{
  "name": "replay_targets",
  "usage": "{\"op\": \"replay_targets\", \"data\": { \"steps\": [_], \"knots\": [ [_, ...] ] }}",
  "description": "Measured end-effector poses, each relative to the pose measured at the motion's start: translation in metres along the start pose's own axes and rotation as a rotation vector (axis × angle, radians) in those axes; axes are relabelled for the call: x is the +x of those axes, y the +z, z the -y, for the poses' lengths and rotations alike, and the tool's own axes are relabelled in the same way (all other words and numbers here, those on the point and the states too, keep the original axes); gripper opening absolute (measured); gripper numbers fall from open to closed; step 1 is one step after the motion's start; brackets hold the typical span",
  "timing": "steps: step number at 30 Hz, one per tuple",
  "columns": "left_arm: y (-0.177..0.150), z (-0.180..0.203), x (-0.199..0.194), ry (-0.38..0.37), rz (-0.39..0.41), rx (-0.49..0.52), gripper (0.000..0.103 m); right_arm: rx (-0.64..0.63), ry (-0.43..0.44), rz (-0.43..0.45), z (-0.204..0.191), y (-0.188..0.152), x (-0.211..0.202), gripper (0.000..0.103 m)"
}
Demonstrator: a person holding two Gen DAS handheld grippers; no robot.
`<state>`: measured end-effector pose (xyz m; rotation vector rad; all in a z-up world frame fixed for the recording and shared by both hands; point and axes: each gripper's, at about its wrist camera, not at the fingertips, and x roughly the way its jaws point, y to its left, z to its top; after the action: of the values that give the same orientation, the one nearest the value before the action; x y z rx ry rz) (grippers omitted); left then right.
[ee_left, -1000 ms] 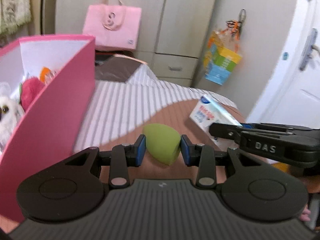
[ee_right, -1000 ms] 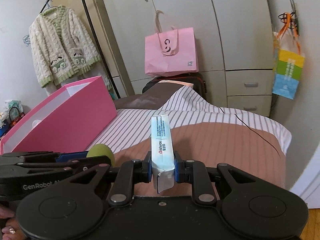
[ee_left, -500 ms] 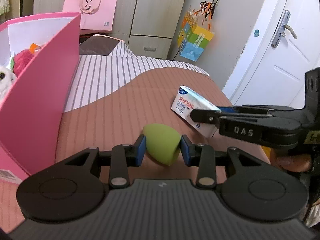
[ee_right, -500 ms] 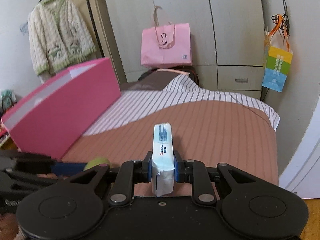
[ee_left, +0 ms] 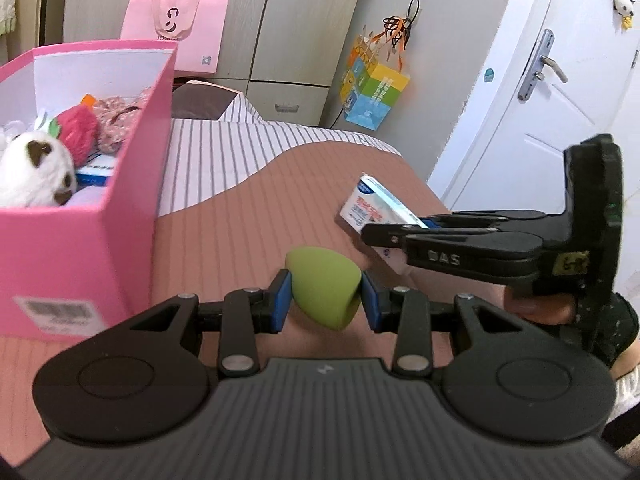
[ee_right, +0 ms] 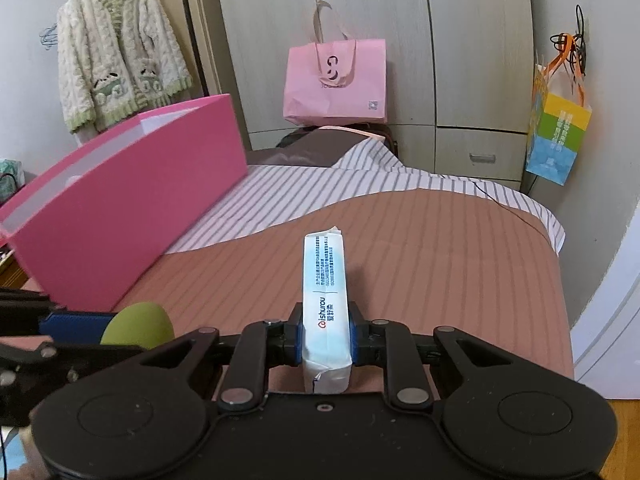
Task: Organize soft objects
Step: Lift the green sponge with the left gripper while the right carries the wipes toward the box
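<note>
Left wrist view shows the left tongs [ee_left: 323, 300] squeezing a soft green egg-shaped sponge [ee_left: 322, 292] between their blue pads. The right tongs [ee_right: 325, 342] are shut on a white and blue soft tissue pack [ee_right: 325, 308], which stands up on its thin edge between the pads. Both things are up in the air over the bed with its brown and striped sheet [ee_left: 248, 216], side by side.

What has changed: a moment ago the big pink cardboard box [ee_left: 80, 240] was seen from the side and lower down. Now the left view looks into its open top. Inside lie a white and brown fluffy toy [ee_left: 34, 178], a red fuzzy strawberry toy [ee_left: 78, 130] and some flowery cloth [ee_left: 118, 114]. From the right view the box sits off to the left, and only its outside wall shows well.

This likely means both hands are carrying their things toward the box. The sponge looks closer, so it may go in first. There seems to be room left inside.
</note>
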<state>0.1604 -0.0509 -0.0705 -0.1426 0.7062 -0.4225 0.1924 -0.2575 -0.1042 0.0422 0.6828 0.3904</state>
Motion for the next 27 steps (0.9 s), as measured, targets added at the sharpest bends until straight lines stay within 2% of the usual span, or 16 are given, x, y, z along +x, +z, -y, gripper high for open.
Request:
{"op": "replay_targets", "data": {
  "steps": [5,13,15,21,27],
  "knots": [
    [-0.009,-0.015,-0.022,-0.033,-0.031,-0.011,0.036,0.010,0.062,-0.035,-0.019,-0.012,-0.021,0.023],
    [-0.026,-0.051,-0.058,-0.081,-0.143,-0.056,0.036,-0.029,0.243,-0.150,-0.061,-0.024,-0.041,0.023],
    [-0.028,-0.060,-0.071,-0.070,-0.158,-0.061,0.036,-0.051,0.283,-0.171,-0.073,-0.022,-0.045,0.023],
    [-0.029,-0.077,-0.113,0.012,-0.135,-0.054,0.036,-0.075,0.430,-0.207,-0.105,-0.008,-0.050,0.023],
    [-0.014,-0.086,-0.154,0.051,-0.038,-0.025,0.036,-0.107,0.546,-0.177,-0.137,0.013,-0.055,0.023]
  ]
}}
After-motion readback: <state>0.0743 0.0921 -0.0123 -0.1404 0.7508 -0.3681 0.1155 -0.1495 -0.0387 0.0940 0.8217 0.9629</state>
